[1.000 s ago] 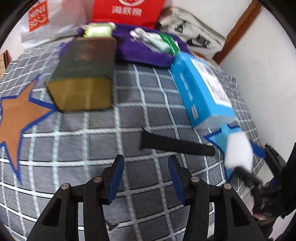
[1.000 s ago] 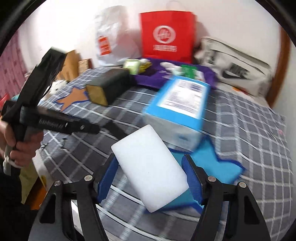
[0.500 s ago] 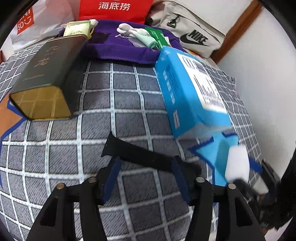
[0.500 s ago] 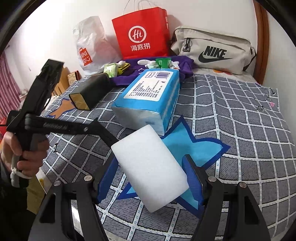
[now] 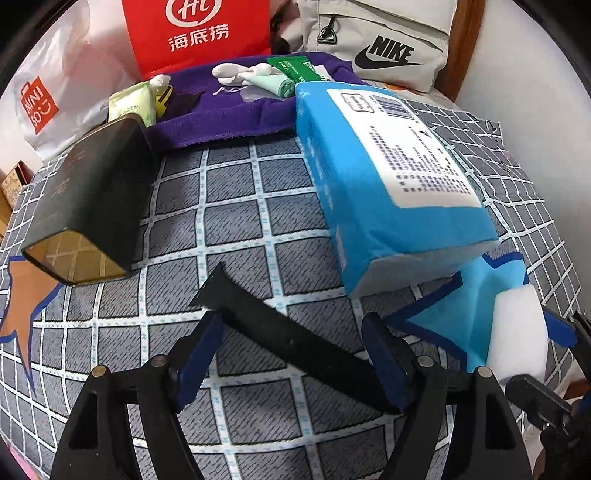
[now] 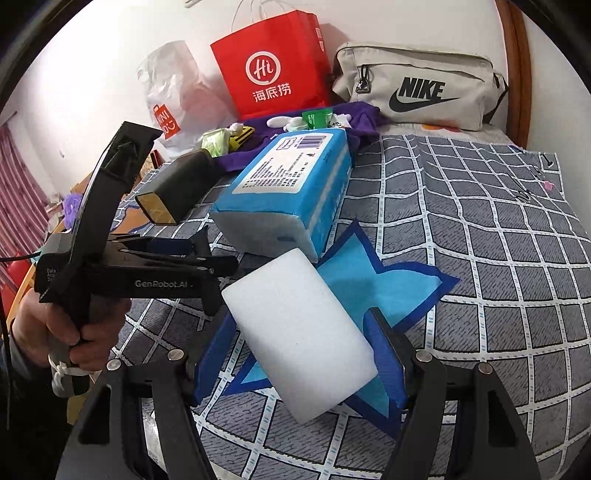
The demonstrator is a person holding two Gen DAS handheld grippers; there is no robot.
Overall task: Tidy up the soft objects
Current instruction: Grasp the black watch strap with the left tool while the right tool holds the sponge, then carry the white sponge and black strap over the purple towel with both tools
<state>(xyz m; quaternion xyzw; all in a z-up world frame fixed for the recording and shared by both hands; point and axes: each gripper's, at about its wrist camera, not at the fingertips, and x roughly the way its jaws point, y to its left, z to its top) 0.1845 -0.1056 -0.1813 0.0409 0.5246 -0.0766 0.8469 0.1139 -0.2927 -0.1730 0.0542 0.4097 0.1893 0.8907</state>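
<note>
My right gripper (image 6: 299, 354) is shut on a white sponge block (image 6: 299, 339) and holds it over a blue star patch (image 6: 373, 280) on the checked bed cover. The sponge also shows at the right edge of the left wrist view (image 5: 517, 332). My left gripper (image 5: 295, 354) is open, its jaws on either side of a black strap (image 5: 288, 336) that lies flat on the cover. In the right wrist view the left gripper (image 6: 210, 254) sits left of the sponge. A blue tissue pack (image 5: 384, 184) lies just beyond both.
A dark box with a gold end (image 5: 88, 206) lies at the left by an orange star patch (image 5: 22, 295). A purple cloth (image 5: 236, 107) with small items, a red bag (image 5: 199, 33), a white bag (image 5: 55, 92) and a Nike pouch (image 6: 417, 88) stand at the back.
My left gripper has moved forward and right until its open jaws straddle the black strap. My right gripper has carried the sponge down and forward over the blue star.
</note>
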